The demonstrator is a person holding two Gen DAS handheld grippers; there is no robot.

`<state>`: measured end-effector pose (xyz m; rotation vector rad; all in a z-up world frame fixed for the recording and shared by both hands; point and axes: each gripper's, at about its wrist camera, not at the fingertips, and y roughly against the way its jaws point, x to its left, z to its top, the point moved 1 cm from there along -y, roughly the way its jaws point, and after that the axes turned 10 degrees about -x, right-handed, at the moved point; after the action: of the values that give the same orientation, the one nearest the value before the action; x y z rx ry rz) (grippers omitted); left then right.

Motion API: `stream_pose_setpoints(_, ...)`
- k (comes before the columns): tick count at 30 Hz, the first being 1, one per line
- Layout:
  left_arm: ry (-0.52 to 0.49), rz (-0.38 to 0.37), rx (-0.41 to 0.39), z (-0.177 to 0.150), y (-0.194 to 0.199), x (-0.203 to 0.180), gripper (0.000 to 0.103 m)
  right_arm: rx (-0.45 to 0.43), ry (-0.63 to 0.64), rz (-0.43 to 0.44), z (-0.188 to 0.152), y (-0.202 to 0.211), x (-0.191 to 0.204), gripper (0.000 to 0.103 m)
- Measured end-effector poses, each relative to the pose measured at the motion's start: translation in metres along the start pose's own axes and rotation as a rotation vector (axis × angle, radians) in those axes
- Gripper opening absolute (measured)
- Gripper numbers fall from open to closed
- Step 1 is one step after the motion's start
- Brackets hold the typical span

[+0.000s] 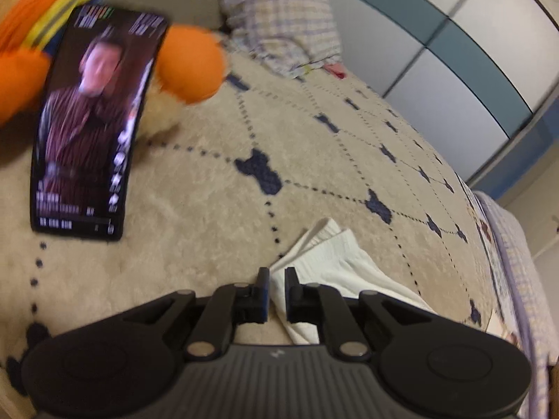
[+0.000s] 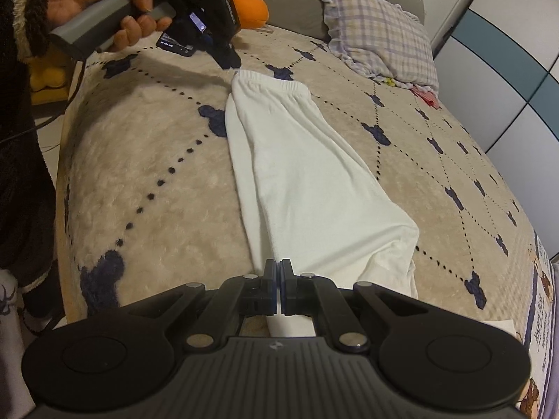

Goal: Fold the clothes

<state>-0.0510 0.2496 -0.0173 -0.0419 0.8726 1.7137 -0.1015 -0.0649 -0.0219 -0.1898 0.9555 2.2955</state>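
Trousers of white knit cotton (image 2: 300,174) stretch lengthwise between claws: right claw (image 2: 278,288) clamps the cuffs, left claw (image 1: 277,291), slightly parted, straddles the waistband.

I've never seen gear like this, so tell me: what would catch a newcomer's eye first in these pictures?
Probably the white pants stretched long across the fuzzy beige blanket, with the right gripper pinched shut on the near end and the left gripper at the waistband. Next, the lit smartphone playing a video, propped against an orange plush toy at the far left of the bed. A checked pillow sits at the head.
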Motion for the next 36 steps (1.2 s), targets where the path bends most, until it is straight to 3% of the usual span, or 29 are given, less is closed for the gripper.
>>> stream_pose_setpoints(3,-0.023,-0.031,0.027,-0.005,0.003,-0.008,0.015,0.028,-0.013,-0.004,-0.004,-0.003,-0.003,0.002)
stream_pose_setpoints(8,0.062,-0.09,0.103,-0.011,0.008,-0.004,0.022,0.055,-0.034,-0.004,-0.005,-0.008,-0.002,0.003)
stream_pose_setpoints(13,0.125,-0.141,0.154,-0.021,0.01,-0.002,0.026,-0.019,-0.11,0.022,0.009,-0.008,-0.006,0.004)
stream_pose_setpoints(18,0.101,-0.184,0.165,-0.032,0.006,-0.017,0.025,-0.061,-0.182,0.032,0.026,-0.029,-0.007,0.004)
stream_pose_setpoints(26,0.105,-0.204,0.198,-0.041,-0.004,-0.029,0.028,-0.1,-0.276,0.067,0.05,-0.065,-0.005,0.006)
stream_pose_setpoints(30,0.112,-0.192,0.216,-0.044,-0.009,-0.029,0.037,-0.106,-0.297,0.066,0.053,-0.077,-0.003,0.024)
stream_pose_setpoints(34,0.123,-0.19,0.232,-0.046,-0.012,-0.027,0.038,-0.103,-0.32,0.058,0.05,-0.086,-0.004,0.024)
stream_pose_setpoints(36,0.128,-0.191,0.235,-0.046,-0.013,-0.026,0.038,-0.113,-0.337,0.059,0.049,-0.087,-0.005,0.018)
